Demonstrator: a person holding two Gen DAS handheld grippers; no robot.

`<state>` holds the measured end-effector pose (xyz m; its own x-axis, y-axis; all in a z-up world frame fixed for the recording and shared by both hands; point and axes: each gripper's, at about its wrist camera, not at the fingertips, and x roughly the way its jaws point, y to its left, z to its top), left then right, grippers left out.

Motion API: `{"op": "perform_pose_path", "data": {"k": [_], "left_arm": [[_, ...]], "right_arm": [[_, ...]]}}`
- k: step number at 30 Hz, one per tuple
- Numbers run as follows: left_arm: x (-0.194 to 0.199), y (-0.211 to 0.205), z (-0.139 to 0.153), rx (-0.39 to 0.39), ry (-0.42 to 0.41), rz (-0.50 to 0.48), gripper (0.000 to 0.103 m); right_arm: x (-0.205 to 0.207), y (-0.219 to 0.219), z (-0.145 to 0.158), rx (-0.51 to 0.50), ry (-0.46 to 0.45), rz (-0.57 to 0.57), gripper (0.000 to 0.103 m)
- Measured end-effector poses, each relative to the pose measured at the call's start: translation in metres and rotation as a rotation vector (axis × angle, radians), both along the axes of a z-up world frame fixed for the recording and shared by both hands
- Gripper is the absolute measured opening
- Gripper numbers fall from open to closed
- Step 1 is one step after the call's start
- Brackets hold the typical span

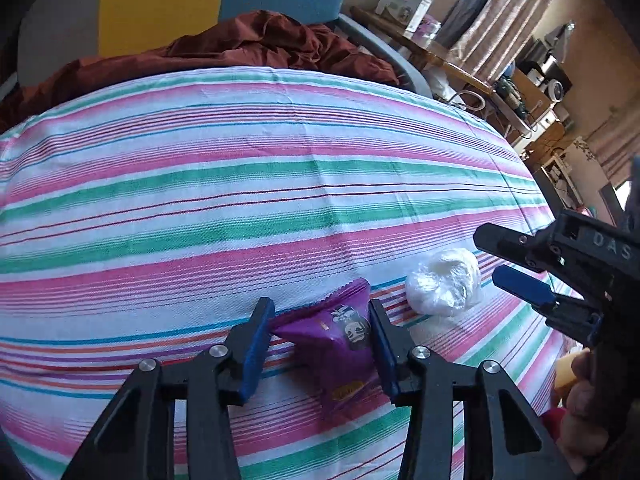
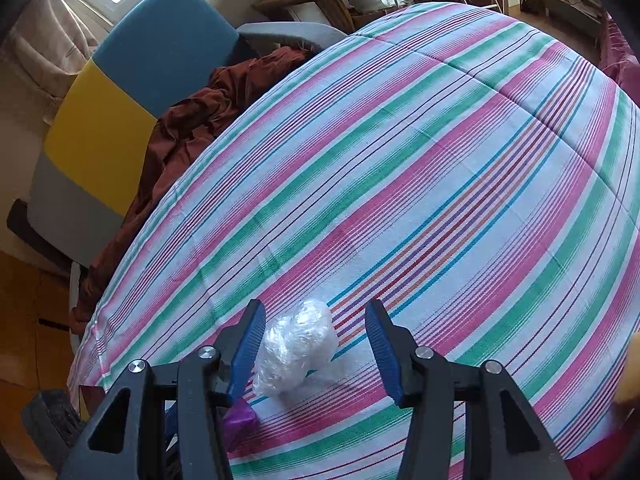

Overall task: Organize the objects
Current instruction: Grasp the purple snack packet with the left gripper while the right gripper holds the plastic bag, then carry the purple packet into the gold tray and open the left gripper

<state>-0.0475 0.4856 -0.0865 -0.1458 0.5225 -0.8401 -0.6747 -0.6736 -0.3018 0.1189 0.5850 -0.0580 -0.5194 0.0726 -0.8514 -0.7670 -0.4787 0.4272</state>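
Purple foil fills the left gripper (image 1: pixel 322 330), whose blue pads (image 1: pixel 256 344) press both sides of a small snack packet (image 1: pixel 336 344) lying on the striped cloth (image 1: pixel 240 176); the jaws are clamped on it, and the packet still appears to rest on the cloth. Just beside it, up and to the right, sits a crumpled clear plastic wad (image 1: pixel 442 282). Around that wad stands the right gripper (image 2: pixel 316 340), jaws apart: its left pad is close against the plastic, its right pad well clear, so nothing is gripped there. A rust-brown fabric (image 1: pixel 224 52) is heaped at the cloth's far edge, against a blue and yellow chair (image 2: pixel 132 80). The step in hand looks like a paired pickup, the packet secured and the wad bracketed. The next move likely calls for the right jaws to close gently on the soft, springy plastic, which may slip or compress, then for both items to be lifted together.
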Motion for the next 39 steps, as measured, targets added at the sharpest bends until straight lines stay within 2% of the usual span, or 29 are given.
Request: {"op": "perform_pose_path", "data": {"k": [6, 11, 16, 20, 23, 25, 28, 30, 36, 39], "left_arm": [[0.011, -0.036, 0.0, 0.007, 0.087, -0.048, 0.047], [0.019, -0.062, -0.004, 0.028, 0.119, -0.056, 0.047], [0.017, -0.069, -0.006, 0.043, 0.108, -0.064, 0.047], [0.015, -0.069, -0.007, 0.051, 0.089, -0.063, 0.05], [0.015, -0.069, -0.007, 0.05, 0.09, -0.062, 0.05], [0.017, -0.069, -0.008, 0.043, 0.1, -0.067, 0.05], [0.022, -0.066, -0.008, 0.032, 0.127, -0.081, 0.051], [0.024, -0.066, -0.008, 0.028, 0.144, -0.081, 0.048], [0.028, -0.077, -0.006, 0.024, 0.157, -0.057, 0.046], [0.033, -0.085, -0.004, 0.009, 0.172, -0.06, 0.045]], "right_arm": [[-0.011, -0.006, -0.009, -0.01, -0.041, 0.055, 0.053], [-0.019, -0.012, -0.011, 0.004, -0.048, 0.092, 0.053], [-0.025, -0.018, -0.012, 0.014, -0.05, 0.13, 0.053], [-0.031, -0.022, -0.02, -0.031, -0.051, 0.17, 0.053], [-0.035, -0.027, -0.018, 0.033, -0.08, 0.19, 0.052], [-0.039, -0.029, -0.019, 0.023, -0.081, 0.213, 0.05], [-0.048, -0.039, -0.018, 0.105, -0.139, 0.266, 0.042], [-0.054, -0.046, -0.018, 0.131, -0.146, 0.306, 0.039], [-0.074, -0.068, -0.018, 0.194, -0.154, 0.436, 0.039], [-0.069, -0.069, -0.018, 0.206, -0.157, 0.445, 0.039]]}}
